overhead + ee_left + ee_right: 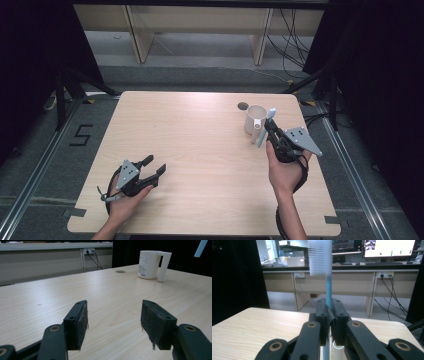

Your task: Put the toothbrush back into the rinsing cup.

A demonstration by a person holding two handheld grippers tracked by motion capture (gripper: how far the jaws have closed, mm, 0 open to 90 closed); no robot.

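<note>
A light blue toothbrush (327,280) stands upright in my right gripper (329,315), whose pads are shut on its handle; the white bristle head is at the top. In the high view the toothbrush (264,129) hangs beside a white handled cup (255,119) at the table's far right, with my right gripper (272,131) just to the right of the cup. The white cup (149,263) also stands far off in the left gripper view. My left gripper (154,166) rests low at the near left of the table, open, nothing between its pads (81,323).
The wooden table (190,150) has a small round hole (243,105) just behind the cup. Black curtains flank both sides, and desk legs and cables stand on the floor beyond the far edge.
</note>
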